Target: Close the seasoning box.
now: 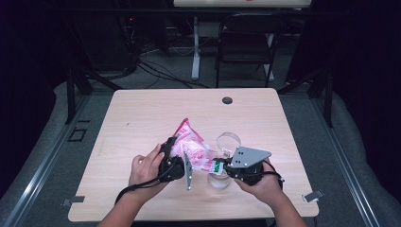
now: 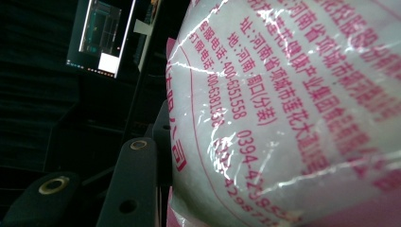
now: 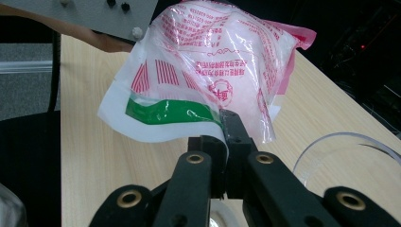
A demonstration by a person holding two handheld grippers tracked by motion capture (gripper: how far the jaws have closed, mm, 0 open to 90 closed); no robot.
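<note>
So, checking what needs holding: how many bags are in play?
1: a pink-printed plastic bag held above the table between both grippers, the right gripper pinching its edge.

A plastic bag point(image 2: 293, 118) with pink-red printed text occupies the frame's right and centre, pressed just beside a black jaw at lower left; a lit screen point(image 2: 101, 35) sits upper left.
</note>
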